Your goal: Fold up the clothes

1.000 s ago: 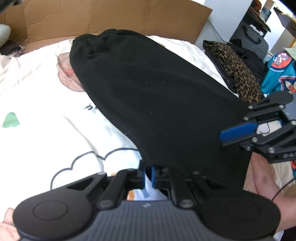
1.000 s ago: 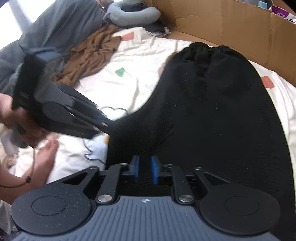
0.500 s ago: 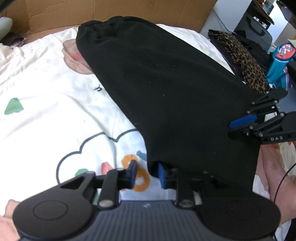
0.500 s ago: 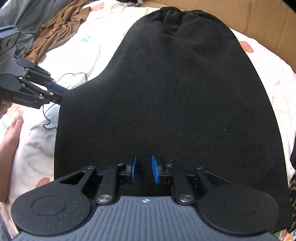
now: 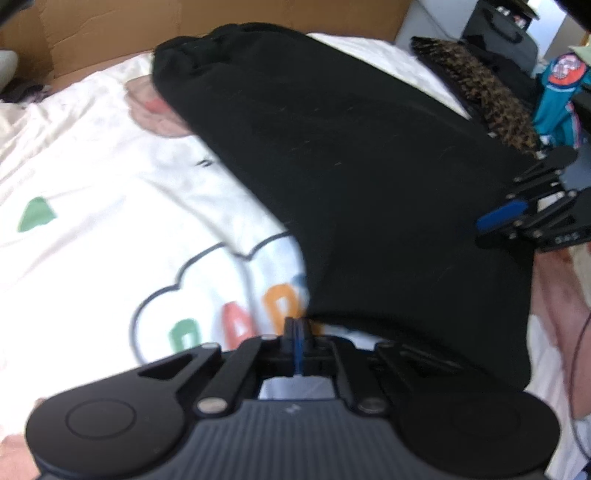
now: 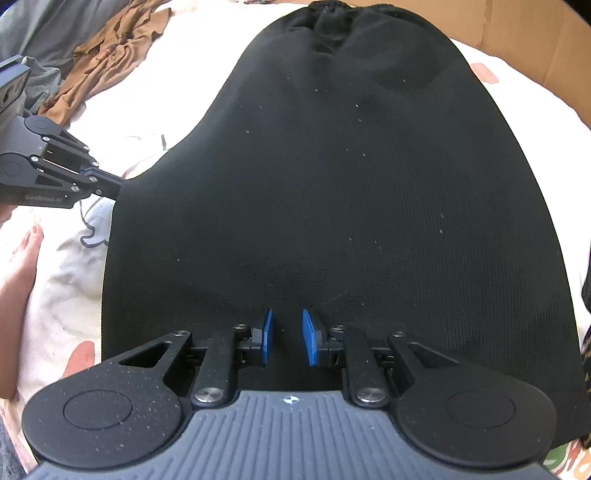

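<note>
a black garment (image 6: 340,206) lies spread flat on a white bedsheet (image 5: 92,206) printed with a cloud outline and coloured letters. its gathered waistband end lies farthest ahead of both grippers, near a wall of brown cardboard (image 5: 229,22).

the left gripper (image 5: 295,339) points steeply down at the near left corner of the garment. its blue pads are pressed together with no gap. its jaws have just closed. the black hem lies just beside the pad tips, to their right, but motion blur hides whether any cloth is pinched between them.

the right gripper (image 6: 288,339) points steeply down over the near edge of the same garment. its blue pads stand a narrow gap apart, and black cloth fills the view in that gap; whether the pads press on the cloth cannot be told.

each gripper shows at the side of the other's view, at opposite corners of the near hem. beyond the left gripper lies a rumpled brown garment (image 6: 110,48). beyond the right gripper lies a leopard-print garment (image 5: 484,92).
</note>
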Motion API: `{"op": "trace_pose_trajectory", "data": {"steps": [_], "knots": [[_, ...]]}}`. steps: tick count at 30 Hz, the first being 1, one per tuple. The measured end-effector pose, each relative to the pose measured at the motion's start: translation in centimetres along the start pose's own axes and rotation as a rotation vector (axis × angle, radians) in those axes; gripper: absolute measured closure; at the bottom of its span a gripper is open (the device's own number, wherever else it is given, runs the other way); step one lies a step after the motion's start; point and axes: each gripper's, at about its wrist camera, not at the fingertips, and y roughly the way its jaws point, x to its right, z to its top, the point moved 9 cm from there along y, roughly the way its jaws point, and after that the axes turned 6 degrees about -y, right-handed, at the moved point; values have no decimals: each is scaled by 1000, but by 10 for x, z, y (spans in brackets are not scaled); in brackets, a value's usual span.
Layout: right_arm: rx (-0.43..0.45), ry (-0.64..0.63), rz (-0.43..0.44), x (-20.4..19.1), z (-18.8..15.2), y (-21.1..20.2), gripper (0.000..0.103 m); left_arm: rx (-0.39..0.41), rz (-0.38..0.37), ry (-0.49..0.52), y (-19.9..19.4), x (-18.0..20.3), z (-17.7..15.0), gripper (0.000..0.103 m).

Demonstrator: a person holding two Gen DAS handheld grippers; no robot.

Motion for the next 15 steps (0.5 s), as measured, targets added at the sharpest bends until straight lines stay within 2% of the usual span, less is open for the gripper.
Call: {"op": "trace_pose_trajectory", "data": {"steps": [3,6,10,15], "knots": [[-7,12,-4,2,-5,-2,79,2,5,-26,-14,-6,-2,103],[-10,32,-4,2,-8,-5,79,36,-9,-65,-26,-7,10,102],[-12,49,-2,3,-10,-8,79,83,-50,-64,-22,16,40,101],[30,65,6,3,-3,-16,78,94,-102,-6,-9,52,54,101]]}}
